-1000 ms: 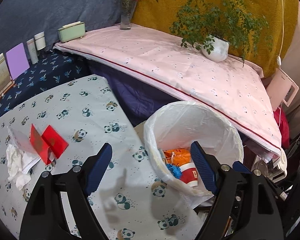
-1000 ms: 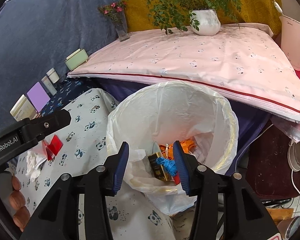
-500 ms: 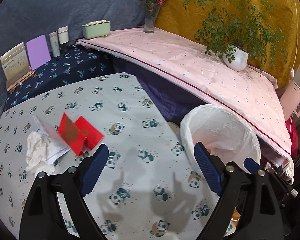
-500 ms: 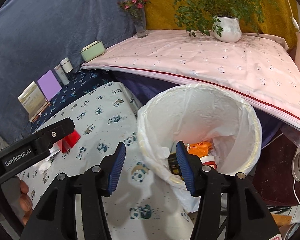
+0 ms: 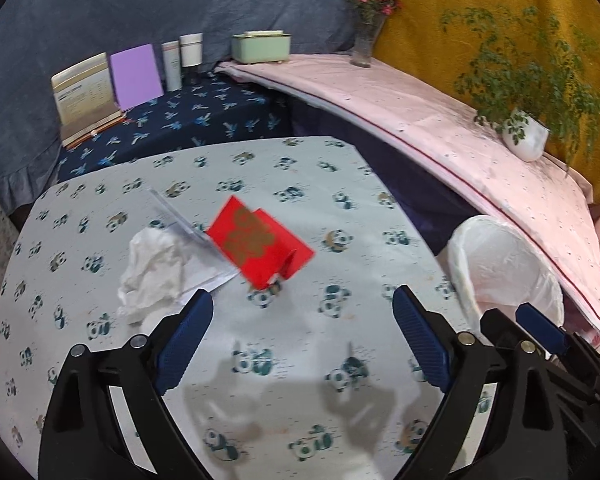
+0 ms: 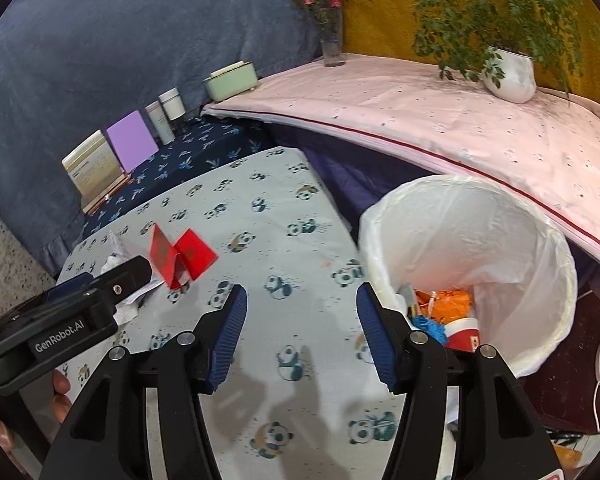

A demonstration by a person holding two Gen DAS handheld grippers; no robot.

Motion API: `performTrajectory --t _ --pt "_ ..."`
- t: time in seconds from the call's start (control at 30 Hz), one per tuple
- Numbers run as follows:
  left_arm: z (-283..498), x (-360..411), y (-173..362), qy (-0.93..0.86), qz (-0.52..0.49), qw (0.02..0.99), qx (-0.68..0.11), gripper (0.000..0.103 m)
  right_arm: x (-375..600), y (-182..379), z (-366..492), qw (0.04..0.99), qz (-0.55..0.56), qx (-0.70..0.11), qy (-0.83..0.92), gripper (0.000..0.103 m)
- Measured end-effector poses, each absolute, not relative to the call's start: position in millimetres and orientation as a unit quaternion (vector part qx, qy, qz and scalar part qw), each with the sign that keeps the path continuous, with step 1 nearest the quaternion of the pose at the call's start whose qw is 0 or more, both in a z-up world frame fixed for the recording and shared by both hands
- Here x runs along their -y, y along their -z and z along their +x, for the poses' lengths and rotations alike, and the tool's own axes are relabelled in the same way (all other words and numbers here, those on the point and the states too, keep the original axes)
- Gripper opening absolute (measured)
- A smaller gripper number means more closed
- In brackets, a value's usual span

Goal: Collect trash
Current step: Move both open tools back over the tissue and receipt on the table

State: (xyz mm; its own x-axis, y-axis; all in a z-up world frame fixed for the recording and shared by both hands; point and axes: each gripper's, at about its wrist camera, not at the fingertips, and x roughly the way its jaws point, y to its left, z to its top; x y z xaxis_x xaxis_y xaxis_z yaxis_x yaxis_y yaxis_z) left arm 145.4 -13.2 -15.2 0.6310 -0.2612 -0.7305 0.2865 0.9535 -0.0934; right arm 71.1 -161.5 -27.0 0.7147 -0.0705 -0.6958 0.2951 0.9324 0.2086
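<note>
the landmark is the round bin (image 6: pixel 556 264), lined with a thin, crinkled white plastic bag, standing just off the edge of the panda-print tablecloth (image 5: pixel 284 176). inside the bin lie a crumpled orange wrapper (image 6: pixel 446 300), a knot of blue string-like material (image 6: pixel 430 326) and a red-and-white paper cup (image 6: pixel 464 332).

well apart from the bin, on the cloth, sit the pieces not yet collected: a glossy red folded card with a gold motif (image 5: pixel 260 246), standing tented on its edges; touching it on the side away from the bin, flat white paper sheets (image 5: pixel 196 240); and on those, farthest from the bin, a soft wad of crumpled white tissue (image 5: pixel 152 264).

the left gripper (image 5: pixel 302 334) hovers over the cloth on the near side of the card, its ribbed blue pads spread wide, having just been opening, with nothing between them. the right gripper (image 6: pixel 300 332) hangs beside the bin's rim, jaws parted and empty, also just opening.

beyond the bin, a pink sheet (image 6: pixel 440 120) carries a white ceramic pot of fern (image 6: pixel 512 74).
</note>
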Motion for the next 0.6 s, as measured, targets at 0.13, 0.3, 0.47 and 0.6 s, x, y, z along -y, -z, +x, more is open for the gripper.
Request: performTrajectory --t 0.13,0.3,0.47,0.6 --pt "148 -8 23 0.13 0.018 0.904 -0.406 0.087 140 29 83 0.913 0.144 -0.372 0.082 0.056" --pt "154 -38 32 0.104 0.007 0.904 -0.415 0.088 117 33 95 0.913 0.131 -0.382 0.061 0.056" --pt "167 -66 45 0.076 -0.003 0.901 -0.428 0.088 98 39 107 0.911 0.121 -0.392 0.044 0.056" --pt "178 -80 54 0.065 -0.01 0.897 -0.437 0.088 82 45 119 0.908 0.113 -0.401 0.029 0.056"
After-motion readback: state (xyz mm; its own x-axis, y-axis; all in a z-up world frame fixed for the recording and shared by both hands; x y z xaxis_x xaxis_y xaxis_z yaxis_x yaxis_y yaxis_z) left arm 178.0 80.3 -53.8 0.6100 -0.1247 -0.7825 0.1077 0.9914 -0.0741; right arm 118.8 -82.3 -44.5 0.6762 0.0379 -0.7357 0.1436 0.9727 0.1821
